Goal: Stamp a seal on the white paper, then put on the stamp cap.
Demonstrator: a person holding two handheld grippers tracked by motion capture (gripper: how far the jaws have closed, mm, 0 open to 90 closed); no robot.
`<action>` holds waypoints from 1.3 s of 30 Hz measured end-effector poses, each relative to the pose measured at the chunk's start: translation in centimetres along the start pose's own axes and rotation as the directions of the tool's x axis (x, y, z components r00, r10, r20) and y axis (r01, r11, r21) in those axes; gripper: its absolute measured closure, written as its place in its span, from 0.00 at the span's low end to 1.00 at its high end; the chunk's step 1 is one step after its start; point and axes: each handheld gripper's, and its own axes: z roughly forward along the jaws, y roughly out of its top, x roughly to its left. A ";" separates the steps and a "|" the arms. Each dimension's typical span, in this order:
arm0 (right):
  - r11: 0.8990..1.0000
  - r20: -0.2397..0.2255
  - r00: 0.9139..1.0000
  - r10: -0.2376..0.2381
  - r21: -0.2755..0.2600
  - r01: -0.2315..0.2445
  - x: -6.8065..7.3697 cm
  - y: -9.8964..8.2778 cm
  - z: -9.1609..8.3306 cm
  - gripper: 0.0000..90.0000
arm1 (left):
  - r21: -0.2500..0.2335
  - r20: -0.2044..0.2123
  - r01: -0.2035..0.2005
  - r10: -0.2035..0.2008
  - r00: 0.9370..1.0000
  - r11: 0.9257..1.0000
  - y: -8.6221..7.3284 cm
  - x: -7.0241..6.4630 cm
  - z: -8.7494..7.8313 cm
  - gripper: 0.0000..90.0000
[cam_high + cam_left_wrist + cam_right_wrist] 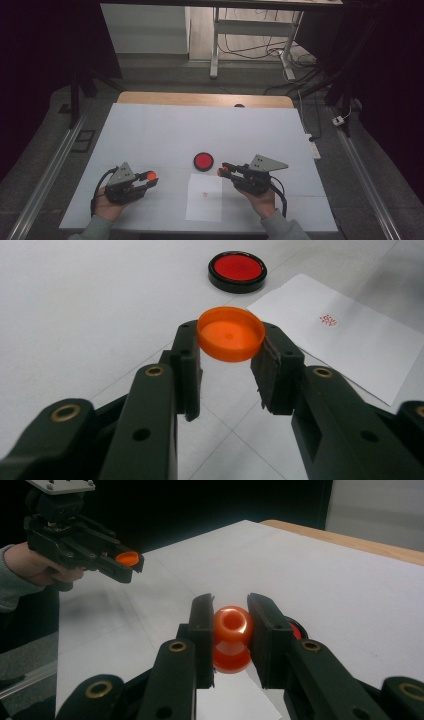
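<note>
White table (165,125), bare around a paper sheet (204,197) with a red mark; red ink pad (203,161) just beyond it. Both hands low, grippers angled inward. Left gripper (227,352) pinches an orange cap (230,333) at its jaw tips. Right gripper (231,630) clamps an orange stamp (232,637), probably above the sheet.

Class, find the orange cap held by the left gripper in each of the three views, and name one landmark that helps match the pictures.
High view: orange cap, lower left, at the left gripper's tip.
Left gripper view: cap at centre, between the jaws.
Right gripper view: cap upper left, in the far gripper.
Shared landmark: the white paper sheet.
</note>
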 end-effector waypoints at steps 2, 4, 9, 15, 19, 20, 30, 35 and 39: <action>1.000 -0.001 1.000 -0.001 -0.001 0.001 0.0 0.0 0.0 0.80 | -0.001 0.000 -0.001 0.001 1.000 1.000 0.0 -0.1 0.0 0.72; 1.000 -0.002 1.000 -0.001 -0.001 0.001 0.1 0.0 0.0 0.80 | -0.001 0.001 -0.005 0.005 1.000 1.000 0.1 -0.2 0.1 0.72; 1.000 -0.004 1.000 -0.005 -0.002 0.005 0.2 0.0 0.1 0.80 | 0.006 0.011 -0.009 0.009 1.000 1.000 0.3 -0.3 0.4 0.72; 1.000 -0.002 1.000 -0.006 0.001 0.006 0.2 0.0 0.1 0.80 | 0.006 0.024 -0.016 0.016 1.000 1.000 0.6 -0.6 0.6 0.72; 1.000 -0.003 1.000 -0.009 0.000 0.009 0.2 0.0 0.2 0.80 | 0.010 0.038 -0.031 0.030 0.999 0.999 1.0 -1.0 1.0 0.72; 1.000 -0.003 1.000 -0.007 0.001 0.007 0.2 0.0 0.2 0.80 | 0.012 0.041 -0.034 0.033 0.999 0.999 1.1 -1.1 1.1 0.72; 1.000 -0.006 1.000 -0.010 0.005 0.010 0.3 -0.1 0.3 0.80 | 0.015 0.073 -0.074 0.073 0.995 0.997 2.3 -2.3 2.4 0.72; 1.000 -0.008 1.000 -0.009 0.007 0.009 0.3 -0.1 0.3 0.80 | 0.019 0.086 -0.093 0.091 0.992 0.995 2.9 -2.8 3.1 0.72; 1.000 -0.010 1.000 -0.009 0.007 0.009 0.3 -0.1 0.4 0.80 | 0.024 0.098 -0.113 0.110 0.989 0.993 3.4 -3.1 3.7 0.72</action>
